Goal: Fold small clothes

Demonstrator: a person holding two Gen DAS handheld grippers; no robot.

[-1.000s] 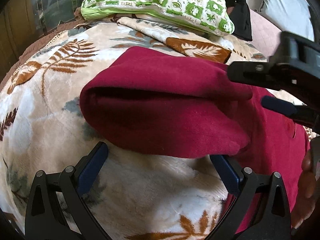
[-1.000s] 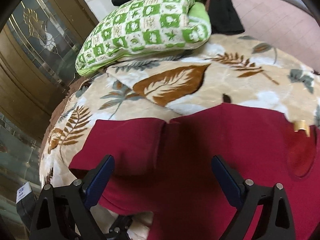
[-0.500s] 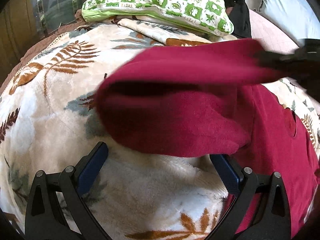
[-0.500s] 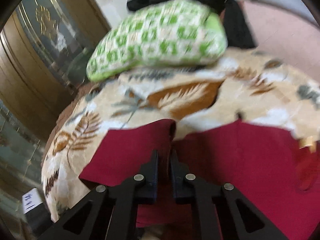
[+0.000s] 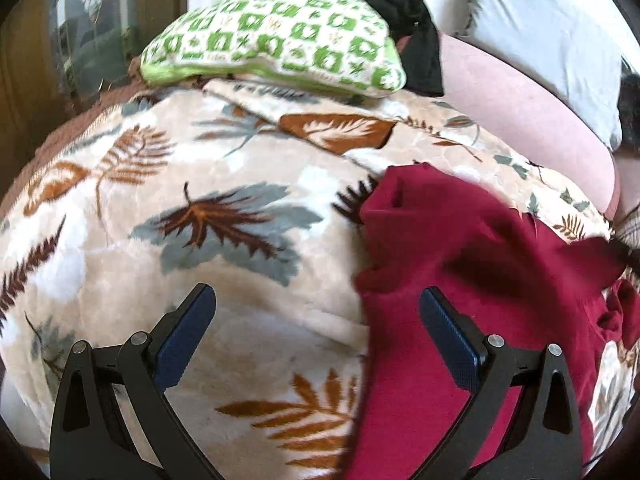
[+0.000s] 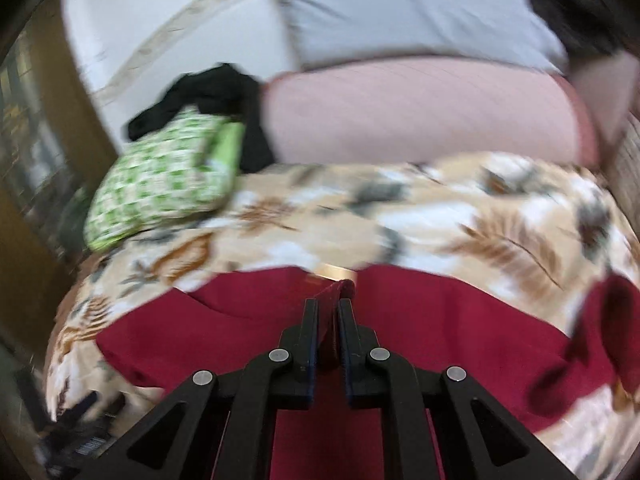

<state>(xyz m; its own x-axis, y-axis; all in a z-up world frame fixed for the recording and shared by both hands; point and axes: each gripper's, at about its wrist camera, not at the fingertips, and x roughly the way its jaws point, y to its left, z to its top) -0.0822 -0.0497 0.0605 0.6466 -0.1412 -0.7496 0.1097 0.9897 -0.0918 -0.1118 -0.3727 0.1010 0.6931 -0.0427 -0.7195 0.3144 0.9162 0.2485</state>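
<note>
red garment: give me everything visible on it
The red garment is dark red, soft knit-looking cloth, rumpled and partly folded over itself, lying on the leaf-print blanket. A small tan tag shows at its far edge in the right wrist view. The right gripper is shut on a pinched fold. The open left gripper holds nothing.
</note>
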